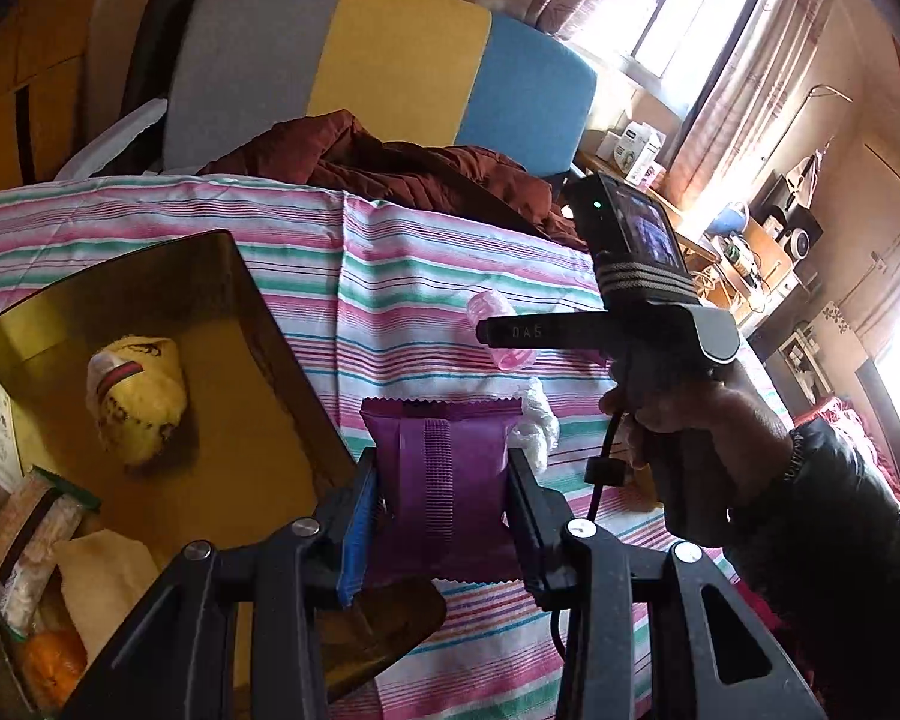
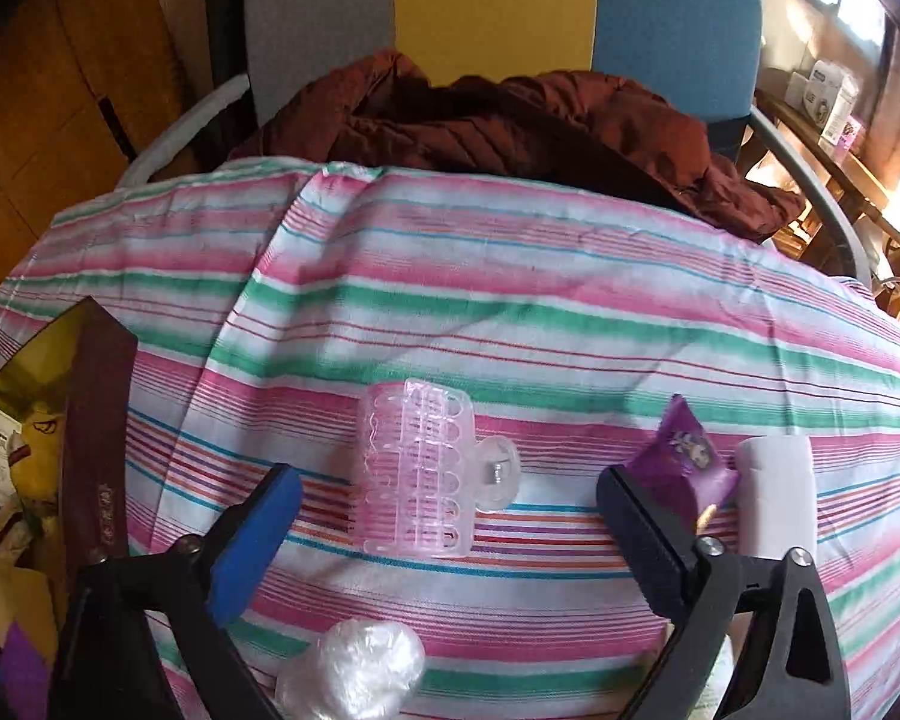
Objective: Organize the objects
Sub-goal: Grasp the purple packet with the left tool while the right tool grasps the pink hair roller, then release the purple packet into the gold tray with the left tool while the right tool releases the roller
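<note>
In the left wrist view my left gripper (image 1: 444,474) is shut on a purple snack packet (image 1: 444,420), held upright above the striped cloth just right of the gold-lined box (image 1: 258,324). In the right wrist view my right gripper (image 2: 450,516) points down at the cloth and is open. A clear pink hair clip (image 2: 420,468) lies on the cloth between its fingers, and neither pad touches it. The same pink clip (image 1: 498,330) shows in the left wrist view, partly behind the right gripper's body, which a hand (image 1: 690,420) holds.
The box holds a yellow pouch (image 1: 138,402), snack packs (image 1: 24,546) and an orange (image 1: 54,660). On the striped cloth (image 2: 510,300) lie a small purple packet (image 2: 684,462), a white cylinder (image 2: 777,492) and crumpled clear plastic (image 2: 354,672). A brown jacket (image 2: 510,120) lies at the far edge.
</note>
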Demonstrator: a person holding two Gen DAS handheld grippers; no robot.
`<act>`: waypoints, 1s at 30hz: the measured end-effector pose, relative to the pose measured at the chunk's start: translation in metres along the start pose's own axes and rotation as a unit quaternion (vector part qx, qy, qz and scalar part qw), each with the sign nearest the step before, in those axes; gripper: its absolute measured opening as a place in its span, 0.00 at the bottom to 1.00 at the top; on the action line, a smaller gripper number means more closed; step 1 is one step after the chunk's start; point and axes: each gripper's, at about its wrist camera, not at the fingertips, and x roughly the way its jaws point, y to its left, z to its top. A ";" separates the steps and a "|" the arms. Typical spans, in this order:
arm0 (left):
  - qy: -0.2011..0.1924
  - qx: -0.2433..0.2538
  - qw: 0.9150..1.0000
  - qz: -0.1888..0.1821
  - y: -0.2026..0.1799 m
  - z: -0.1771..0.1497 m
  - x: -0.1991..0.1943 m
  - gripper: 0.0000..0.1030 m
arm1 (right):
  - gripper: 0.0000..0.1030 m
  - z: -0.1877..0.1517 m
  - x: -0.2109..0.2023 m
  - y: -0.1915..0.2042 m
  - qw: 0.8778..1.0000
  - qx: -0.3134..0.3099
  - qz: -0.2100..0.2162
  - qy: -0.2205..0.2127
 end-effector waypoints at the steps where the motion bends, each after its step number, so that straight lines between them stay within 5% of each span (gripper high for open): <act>1: -0.004 -0.007 1.000 0.002 0.006 0.000 -0.004 0.38 | 0.61 -0.001 0.007 0.002 1.000 -0.003 -0.002 0.013; 7: -0.036 -0.044 0.998 0.034 0.046 0.004 -0.032 0.38 | 0.60 -0.006 -0.014 0.011 1.000 -0.015 -0.006 -0.021; 16: -0.070 -0.109 0.986 0.104 0.118 -0.012 -0.083 0.38 | 0.60 -0.012 -0.079 0.068 0.993 -0.062 0.044 -0.089; 24: -0.076 -0.156 0.976 0.135 0.160 -0.047 -0.114 0.38 | 0.60 -0.063 -0.115 0.140 0.979 -0.128 0.124 -0.097; 30: -0.090 -0.163 0.974 0.129 0.165 -0.050 -0.124 0.39 | 0.60 -0.105 -0.114 0.181 0.972 -0.174 0.133 -0.084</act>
